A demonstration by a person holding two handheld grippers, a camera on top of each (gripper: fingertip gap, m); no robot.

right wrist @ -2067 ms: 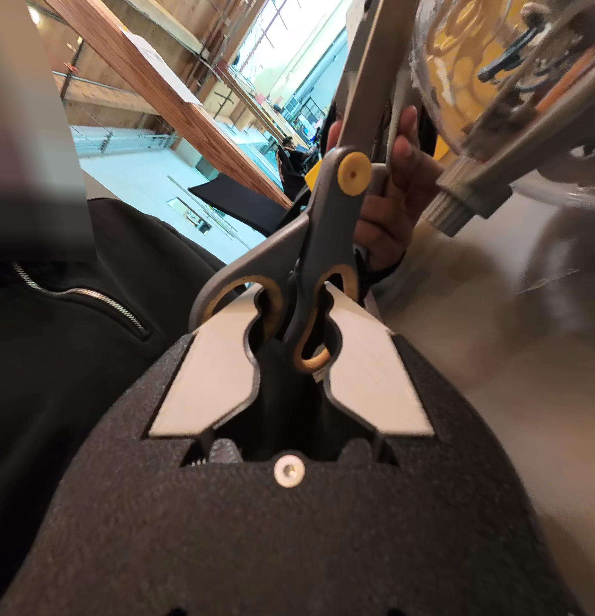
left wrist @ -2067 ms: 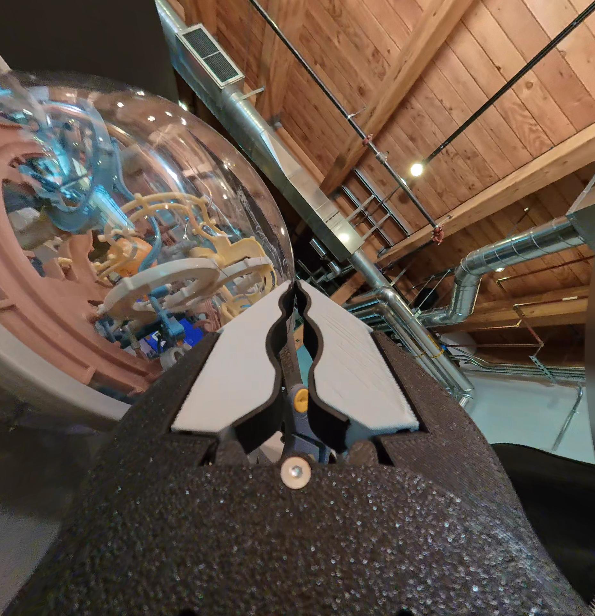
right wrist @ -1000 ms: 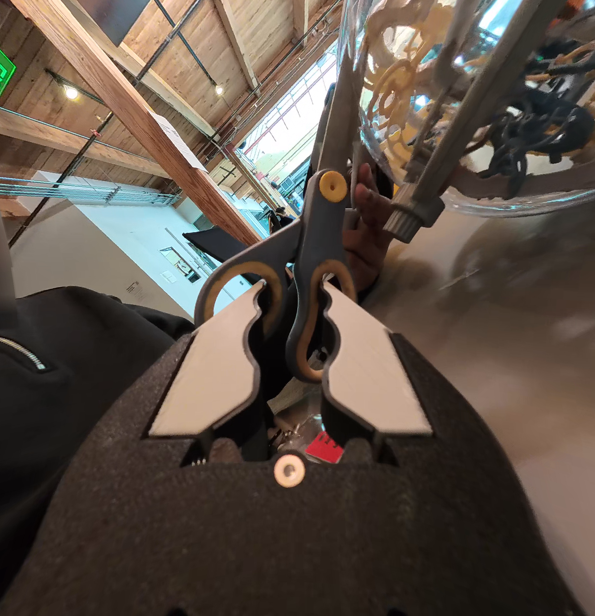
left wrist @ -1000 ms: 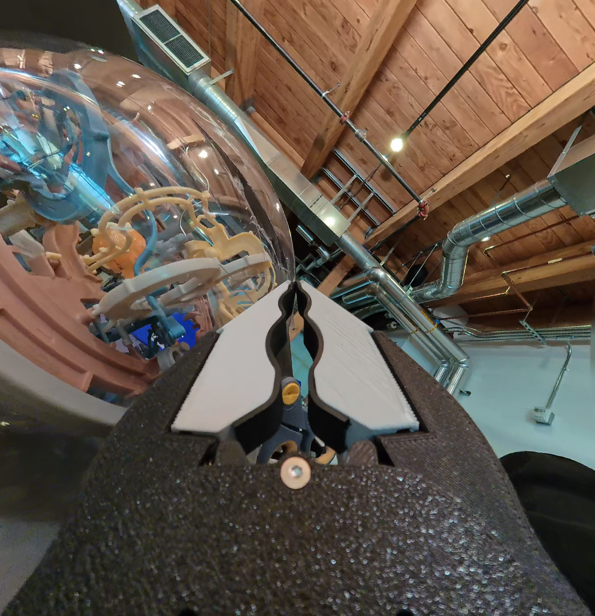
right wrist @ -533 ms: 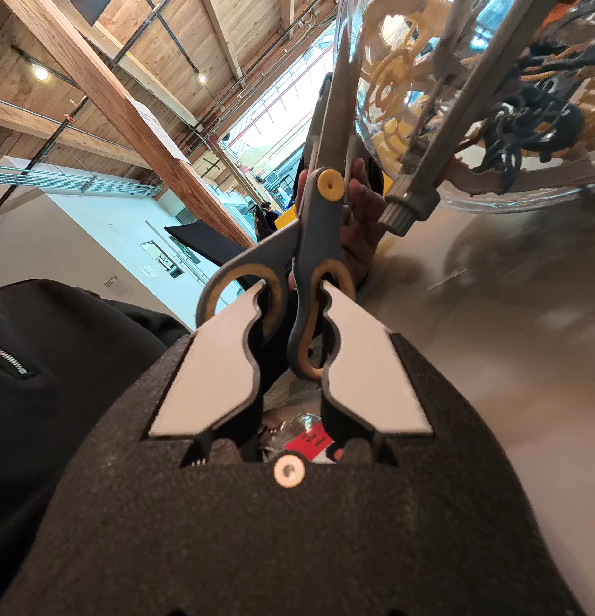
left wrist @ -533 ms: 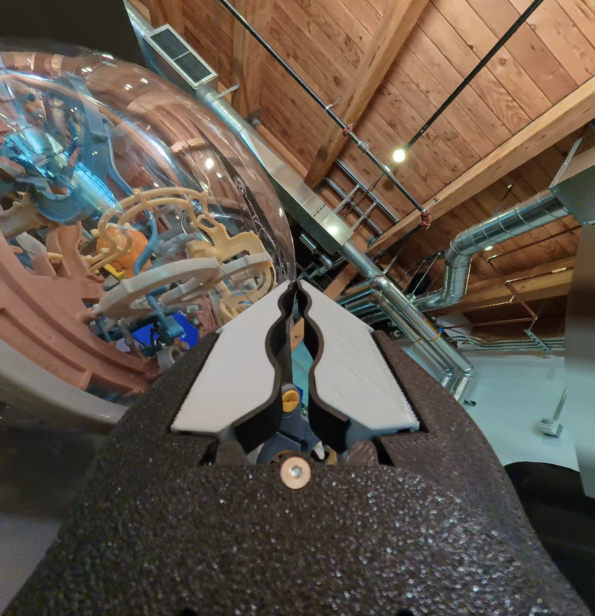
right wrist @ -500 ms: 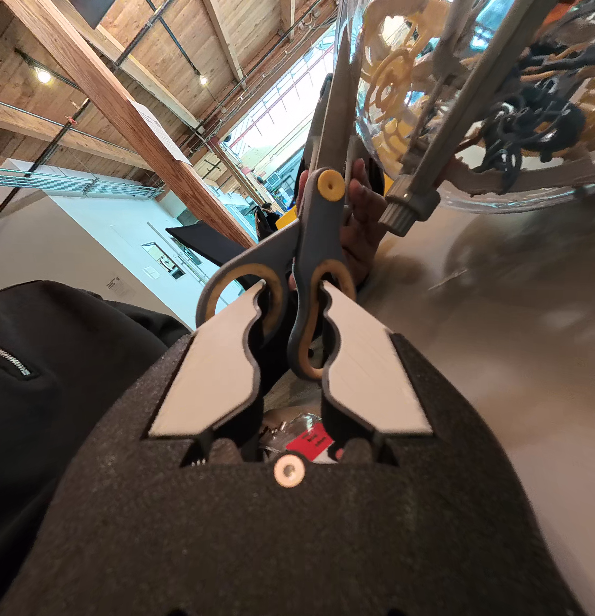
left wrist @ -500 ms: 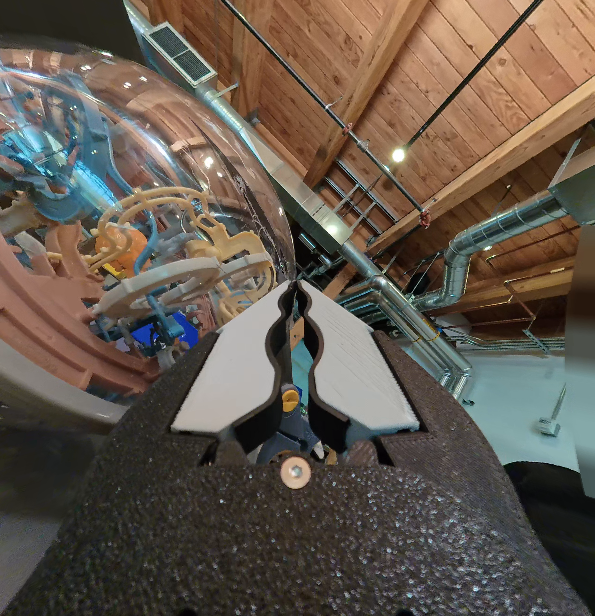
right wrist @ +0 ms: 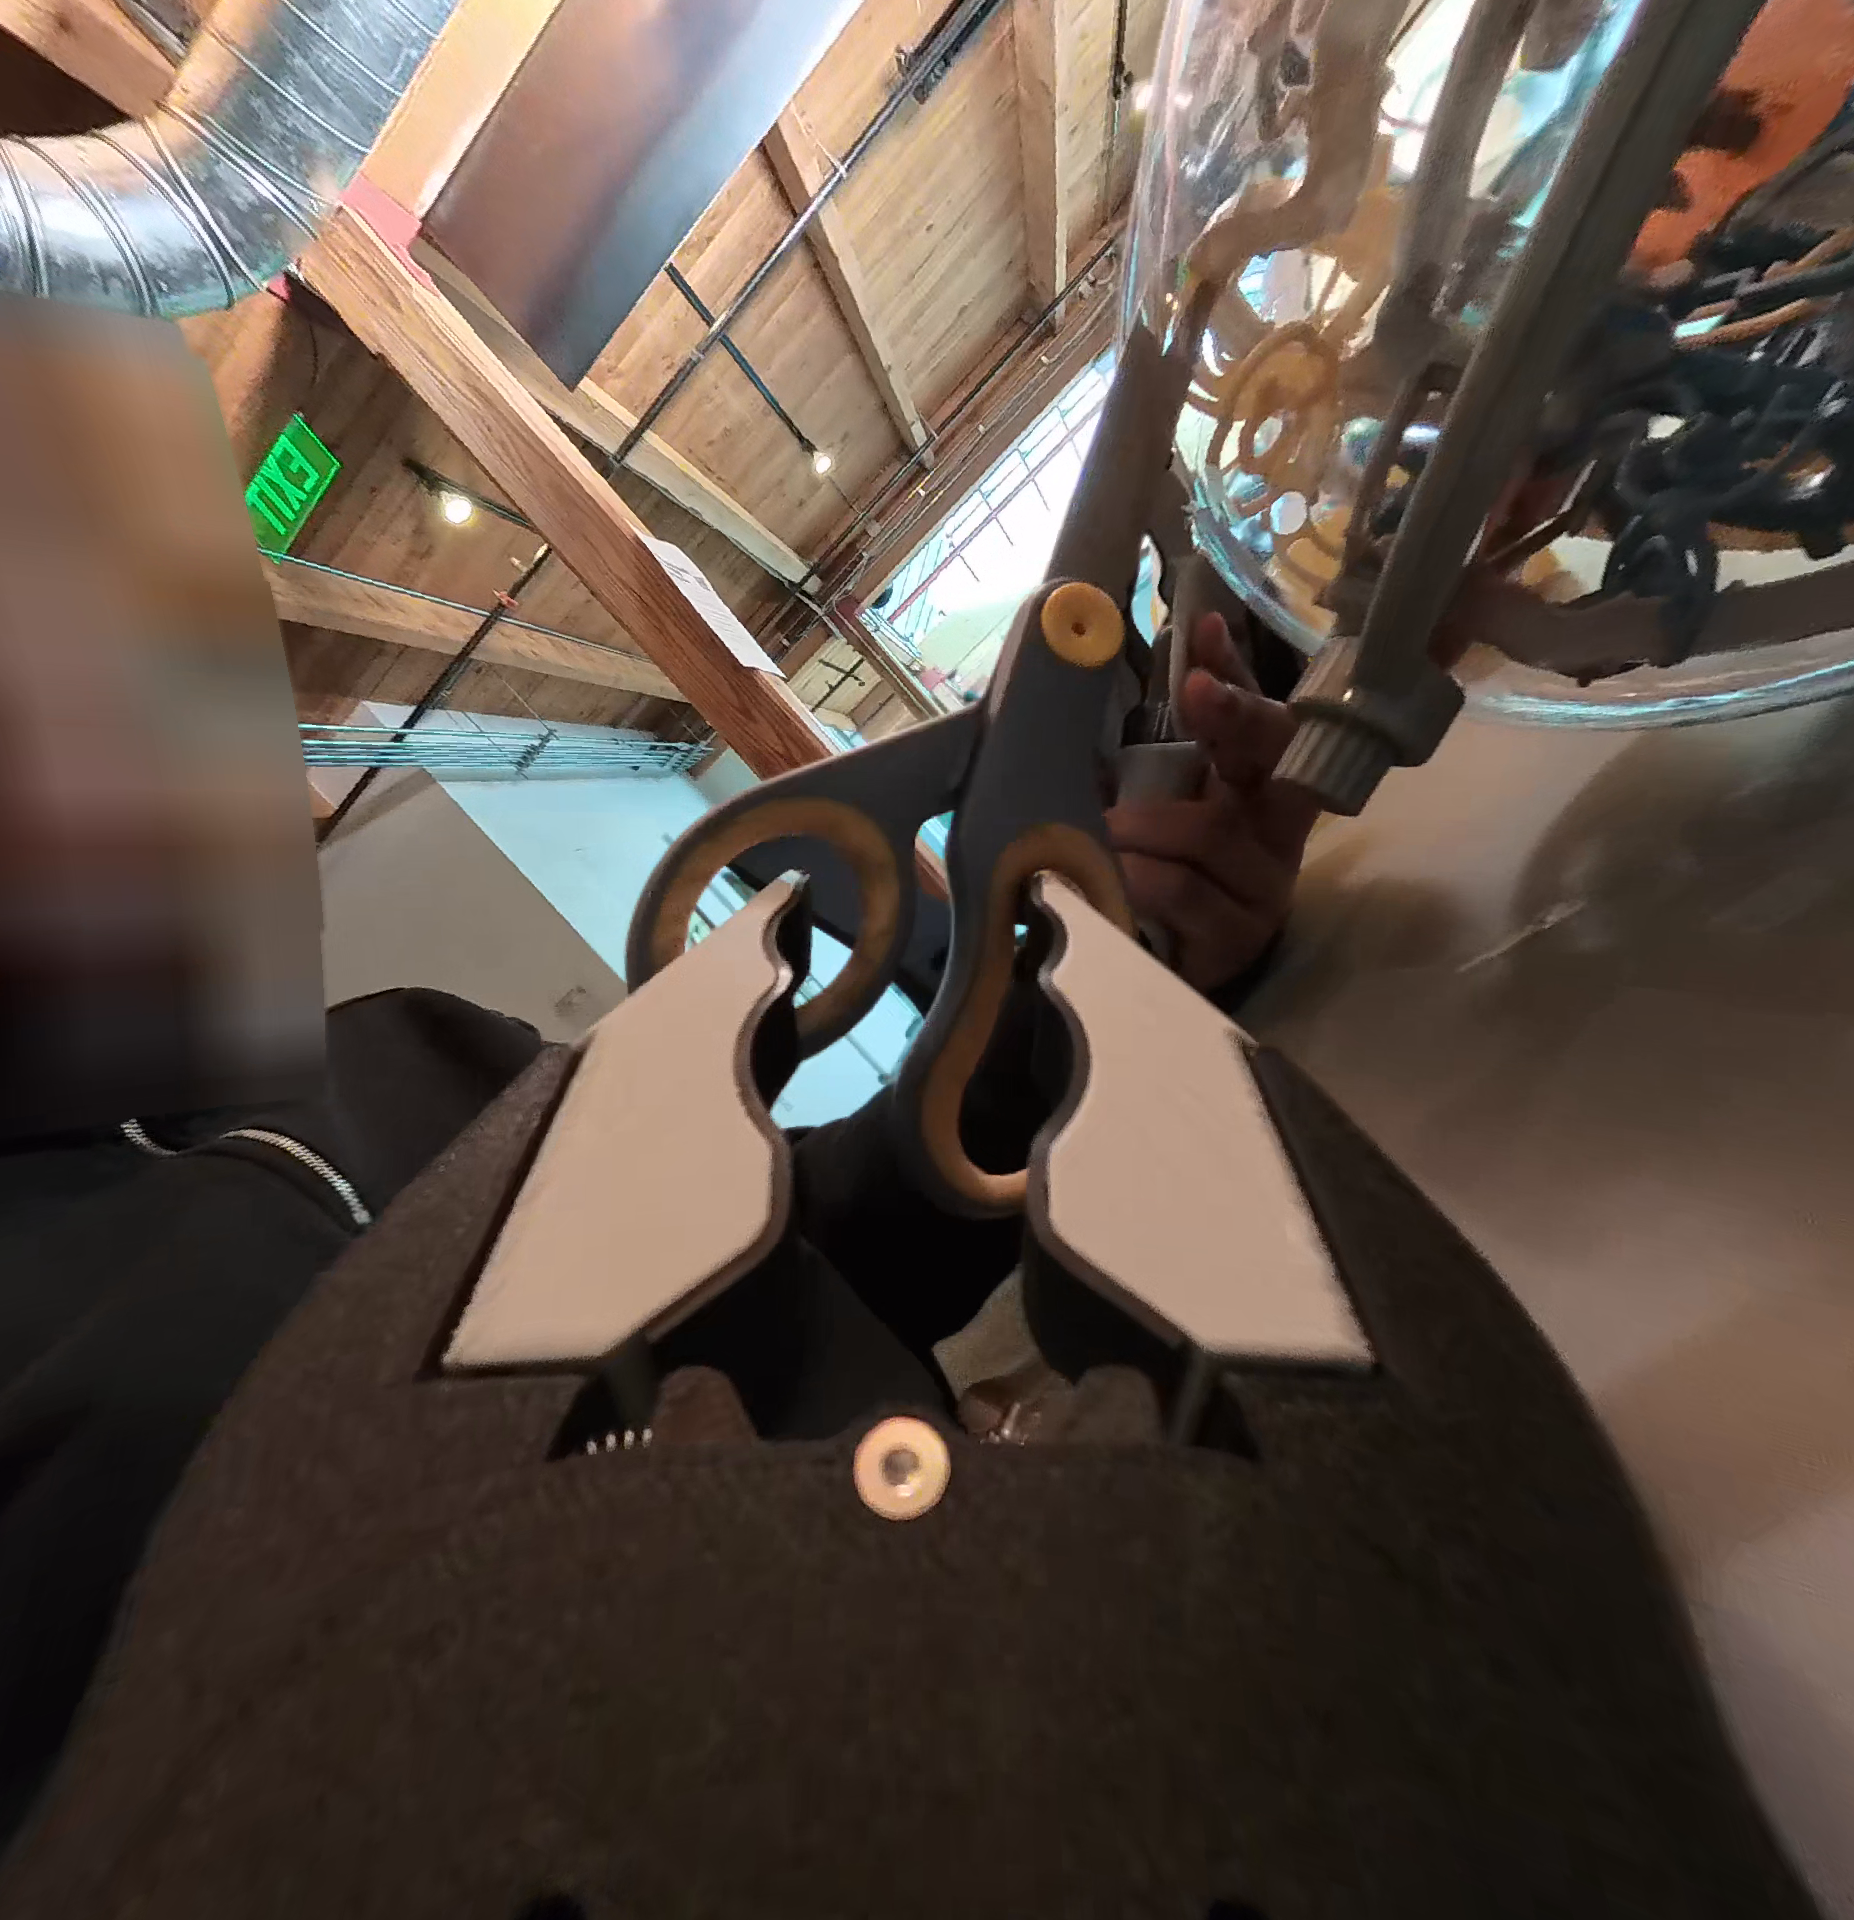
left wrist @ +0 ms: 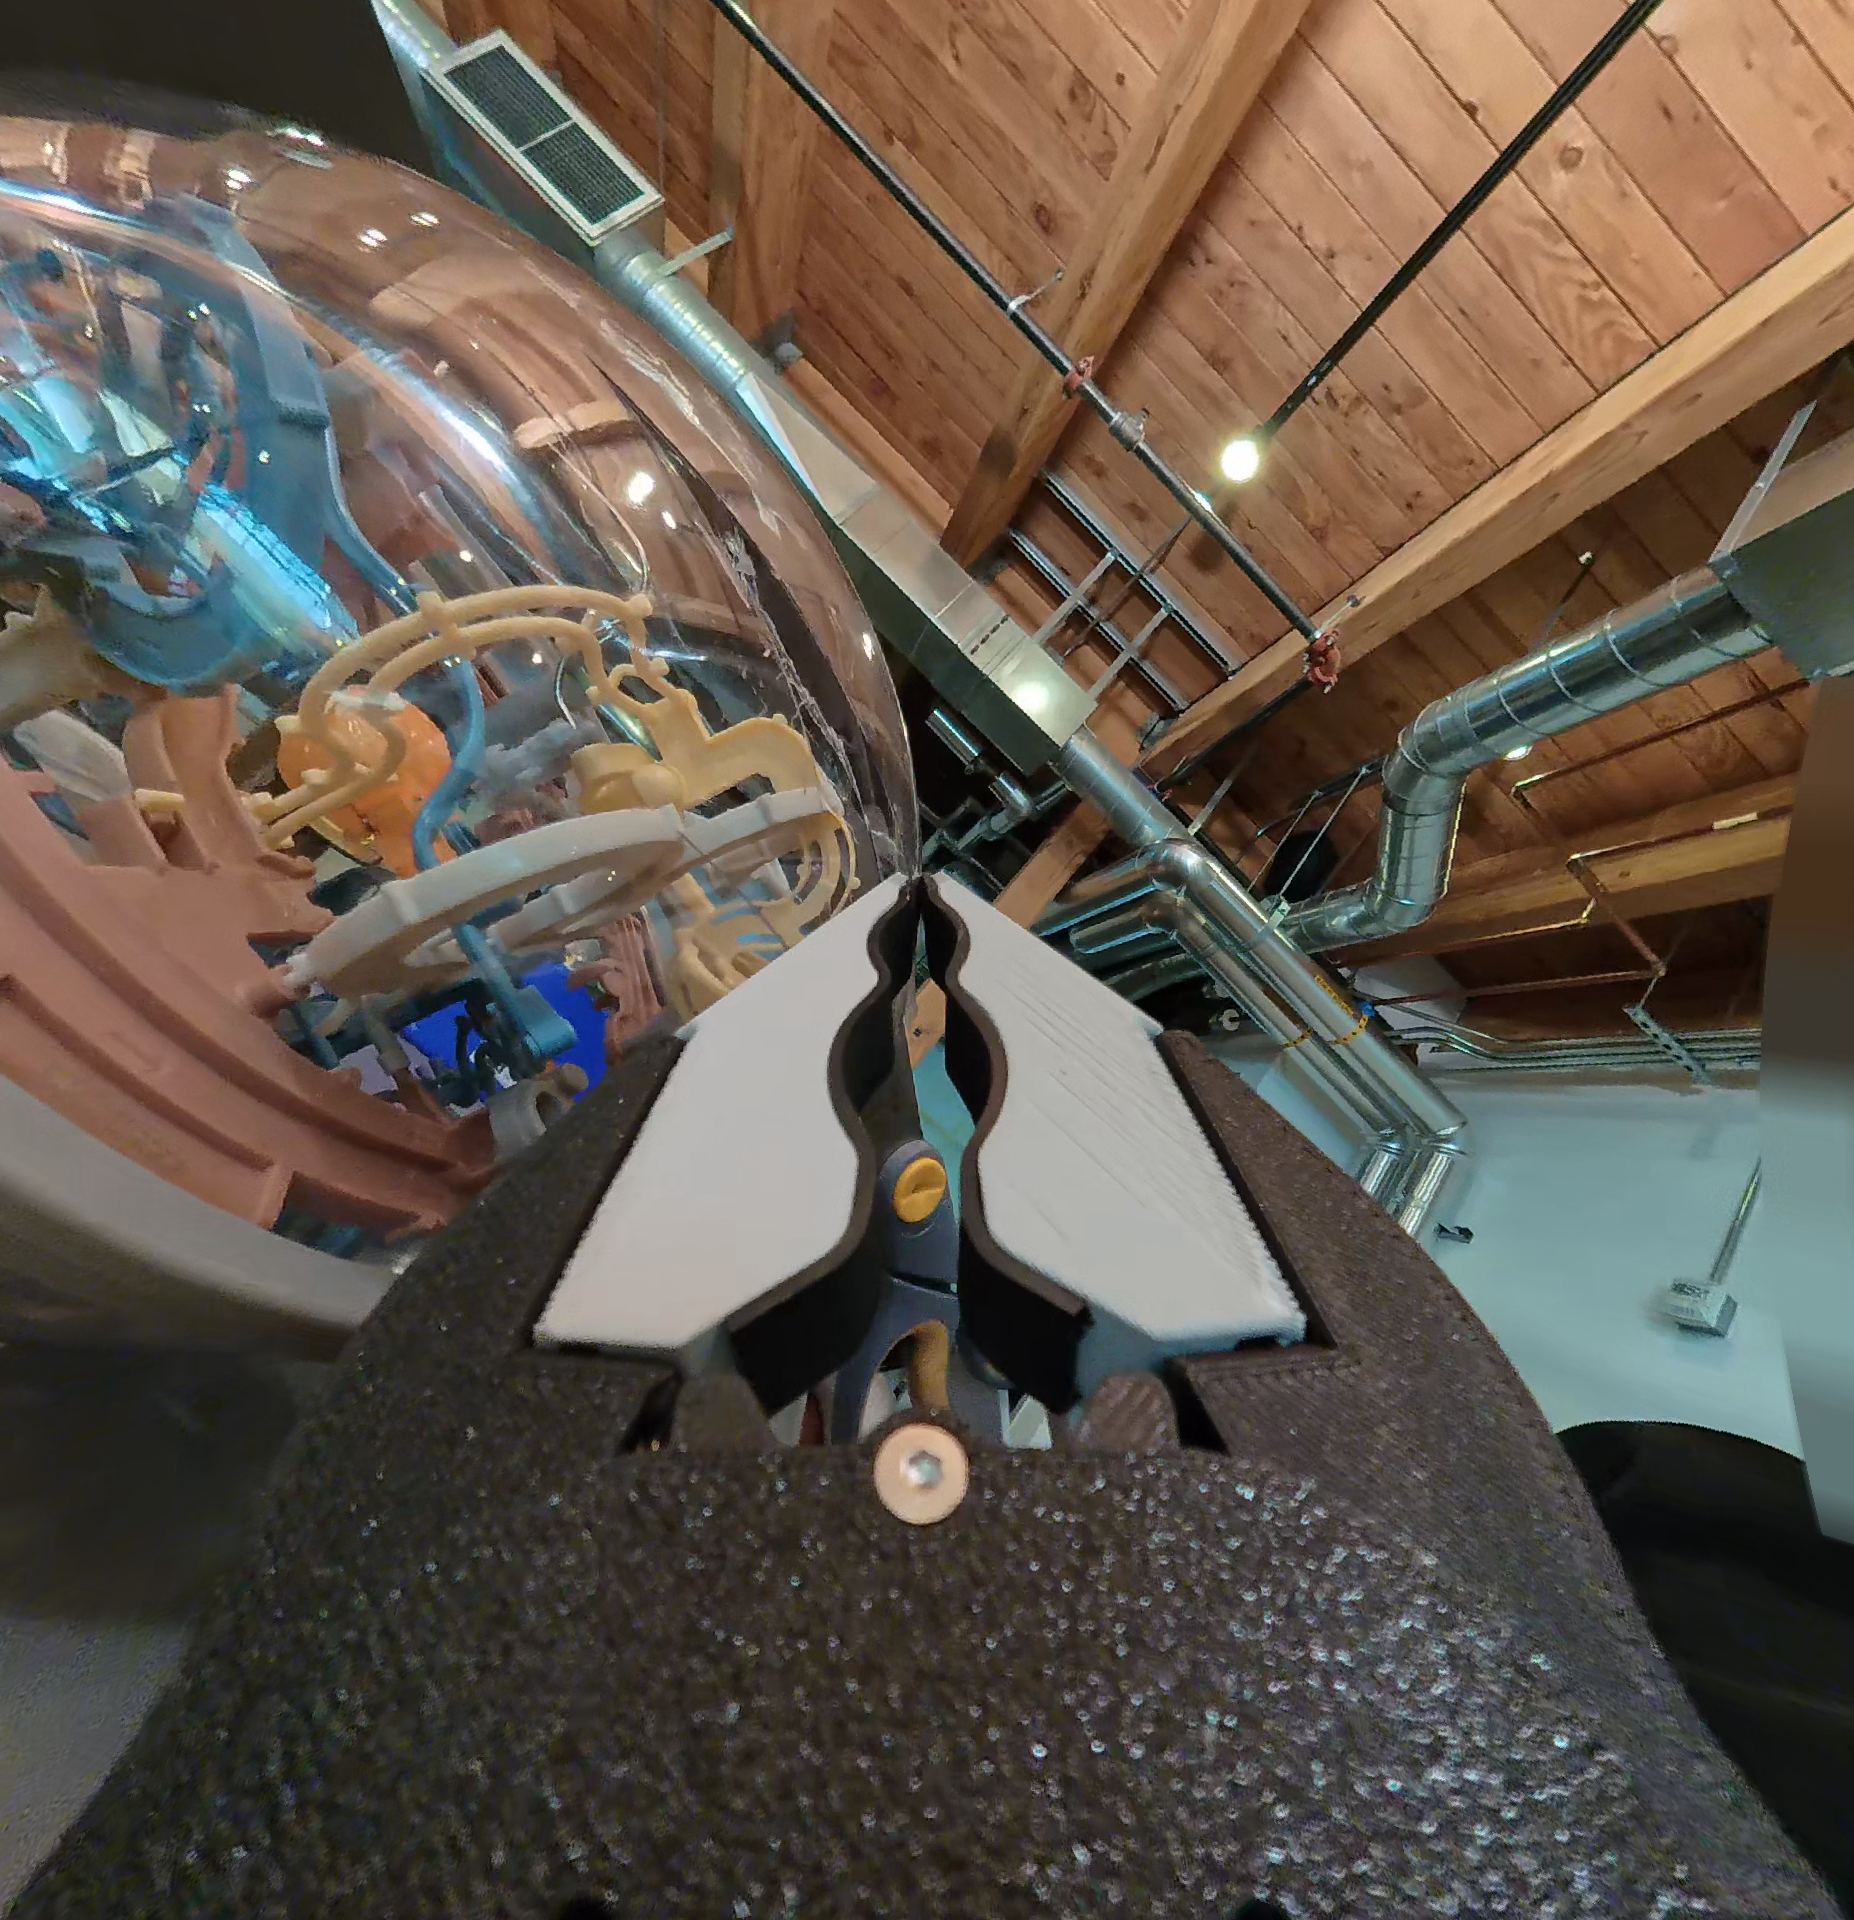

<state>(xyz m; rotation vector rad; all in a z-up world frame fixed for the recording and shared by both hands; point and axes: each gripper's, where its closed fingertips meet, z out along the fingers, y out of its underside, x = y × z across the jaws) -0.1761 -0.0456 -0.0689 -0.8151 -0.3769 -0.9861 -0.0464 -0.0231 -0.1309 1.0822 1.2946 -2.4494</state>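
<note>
My left gripper (left wrist: 921, 883) is shut on the blades of grey scissors (left wrist: 907, 1236) with a yellow pivot, which shows between its fingers. In the right wrist view the scissors (right wrist: 1016, 748) point up and away, handles towards me. My right gripper (right wrist: 918, 894) is open. Its left fingertip (right wrist: 777, 914) sits in the large handle loop and its right finger lies against the small loop. A hand (right wrist: 1214, 821) is behind the scissors. A clear sphere with a coloured plastic maze inside (left wrist: 383, 623) is close on the left, and it also shows in the right wrist view (right wrist: 1525, 312).
The sphere rests on a grey stand with a knurled foot (right wrist: 1349, 748) on a grey table (right wrist: 1629, 1143). A person's black zipped jacket (right wrist: 175, 1299) is at the left. Wooden ceiling beams and metal ducts (left wrist: 1422, 810) are overhead. The grippers' ends are close to 15 centimeters from one another.
My right gripper's fingers have spread wider and the scissor handles have opened apart. The right view has tilted further up. The left gripper still grips the blades and has barely moved.
</note>
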